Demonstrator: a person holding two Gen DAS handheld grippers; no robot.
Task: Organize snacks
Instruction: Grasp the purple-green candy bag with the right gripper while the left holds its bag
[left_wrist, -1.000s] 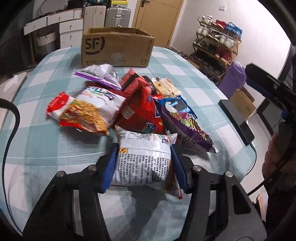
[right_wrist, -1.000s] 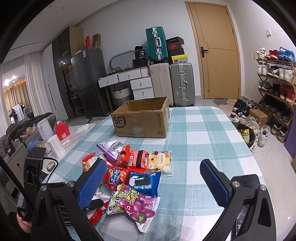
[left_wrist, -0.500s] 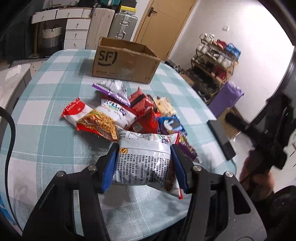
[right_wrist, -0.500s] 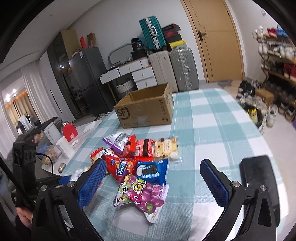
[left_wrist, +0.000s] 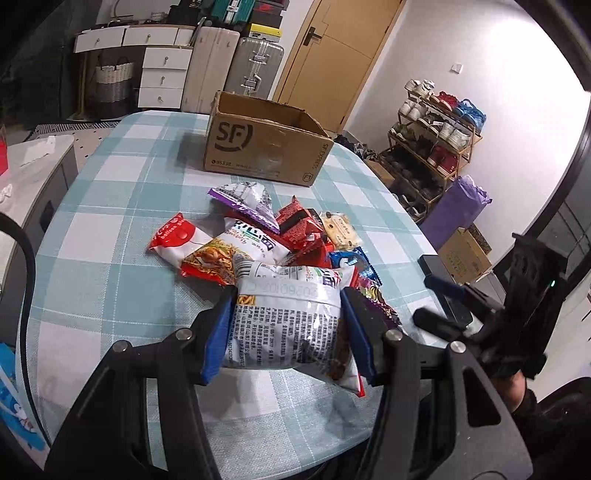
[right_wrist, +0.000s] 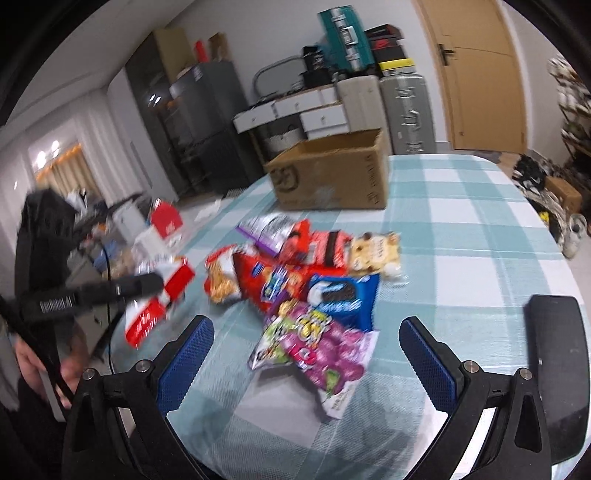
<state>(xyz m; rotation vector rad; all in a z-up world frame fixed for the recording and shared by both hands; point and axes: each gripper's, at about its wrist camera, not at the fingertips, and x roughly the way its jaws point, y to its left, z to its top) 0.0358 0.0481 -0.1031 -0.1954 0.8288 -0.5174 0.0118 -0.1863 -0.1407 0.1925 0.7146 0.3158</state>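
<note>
Clamping a white snack bag (left_wrist: 286, 321) between its two blue pads, the left gripper (left_wrist: 288, 332) holds it clear of the checked tablecloth (left_wrist: 110, 266), printed back side facing the camera and one red-edged corner drooping below the right finger. Ahead of this gripper and slightly to its left lies a red and white packet (left_wrist: 173, 240), with an orange noodle bag (left_wrist: 221, 254) touching it. Straight ahead, past the held bag, the rest of the snack pile (left_wrist: 288, 229) rests on the table, a purple-edged silver bag (left_wrist: 247, 199) at its far side. Farther ahead stands an open cardboard box (left_wrist: 266, 147), well apart from the pile. To the right of the left gripper, the other gripper shows as a dark shape with a blue tip.

The right gripper (right_wrist: 306, 354) has its fingers spread wide with nothing between them. To its left, blurred, the left gripper carries the held bag, red and white from this side. Just ahead, between the spread fingers, lies a purple candy bag (right_wrist: 317, 350); a blue cookie packet (right_wrist: 343, 295) sits just beyond it, and a red bag (right_wrist: 273, 280) is ahead and left. A pale cookie pack (right_wrist: 376, 254) lies farther ahead. To the right of this gripper a black flat object (right_wrist: 557, 354) rests on the table edge.
</note>
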